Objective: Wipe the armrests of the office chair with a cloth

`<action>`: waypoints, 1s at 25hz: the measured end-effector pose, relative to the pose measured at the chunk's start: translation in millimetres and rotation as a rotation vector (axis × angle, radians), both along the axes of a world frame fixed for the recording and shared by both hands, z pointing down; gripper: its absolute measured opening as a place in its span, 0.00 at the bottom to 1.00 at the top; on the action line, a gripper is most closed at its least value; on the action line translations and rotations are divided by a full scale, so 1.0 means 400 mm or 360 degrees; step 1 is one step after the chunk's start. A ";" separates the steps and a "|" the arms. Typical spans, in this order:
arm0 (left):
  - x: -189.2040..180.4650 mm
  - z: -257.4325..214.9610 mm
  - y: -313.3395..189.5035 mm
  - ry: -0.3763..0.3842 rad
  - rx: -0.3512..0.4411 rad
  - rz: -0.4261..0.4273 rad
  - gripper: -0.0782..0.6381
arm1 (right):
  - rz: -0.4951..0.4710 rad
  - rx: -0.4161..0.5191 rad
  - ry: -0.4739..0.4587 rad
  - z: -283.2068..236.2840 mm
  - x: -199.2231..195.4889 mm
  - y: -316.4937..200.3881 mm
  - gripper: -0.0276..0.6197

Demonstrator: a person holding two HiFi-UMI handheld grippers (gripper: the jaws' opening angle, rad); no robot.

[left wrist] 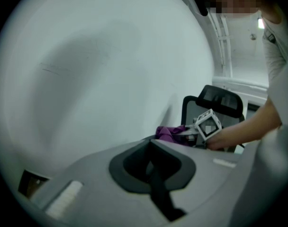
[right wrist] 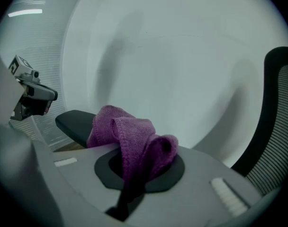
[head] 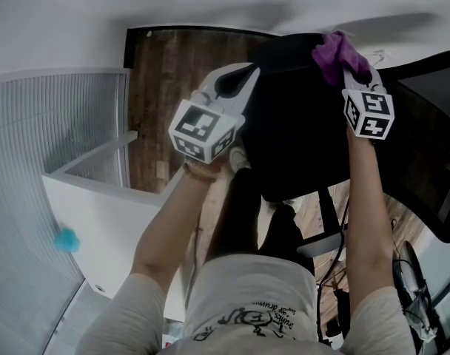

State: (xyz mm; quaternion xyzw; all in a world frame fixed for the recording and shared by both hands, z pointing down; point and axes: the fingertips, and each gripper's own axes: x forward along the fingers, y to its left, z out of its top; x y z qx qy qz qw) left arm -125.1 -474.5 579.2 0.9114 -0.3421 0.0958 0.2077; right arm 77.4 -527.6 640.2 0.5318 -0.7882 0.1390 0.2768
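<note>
Cloth (right wrist: 134, 136), purple & bunched, pinched in R tool (right wrist: 134, 183), jaws clamped tight on it. Spills fwd over tool's front and lies up against near end of black armrest (right wrist: 75, 124); actual contact hard to tell. In head view sits at top of frame, over upper edge of black office chair (head: 299, 124), just ahead of R tool's marker cube. Mesh chair back (right wrist: 276, 136) at right edge of R tool view. L tool (head: 243, 76) raised beside chair, well left of cloth, jaws together w/ nothing btwn them. Points toward plain white wall (left wrist: 111, 56). Both forearms up in head view, wood floor (head: 166, 80) beyond L tool.
</note>
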 end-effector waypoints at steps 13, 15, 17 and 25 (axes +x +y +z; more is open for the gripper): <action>-0.028 0.025 0.007 0.0014 -0.0006 -0.0029 0.11 | -0.0162 0.0032 -0.0091 -0.007 -0.202 0.046 0.08; -0.038 0.024 0.013 0.0020 -0.0004 -0.0033 0.11 | -0.0183 0.0035 -0.0112 -0.011 -0.245 0.061 0.08; -0.044 0.021 0.017 0.0024 0.0001 -0.0034 0.11 | -0.0208 0.0038 -0.0130 -0.016 -0.282 0.073 0.08; -0.072 0.002 0.055 0.0022 0.0015 -0.0053 0.11 | -0.0323 0.0059 -0.0187 -0.047 -0.413 0.139 0.08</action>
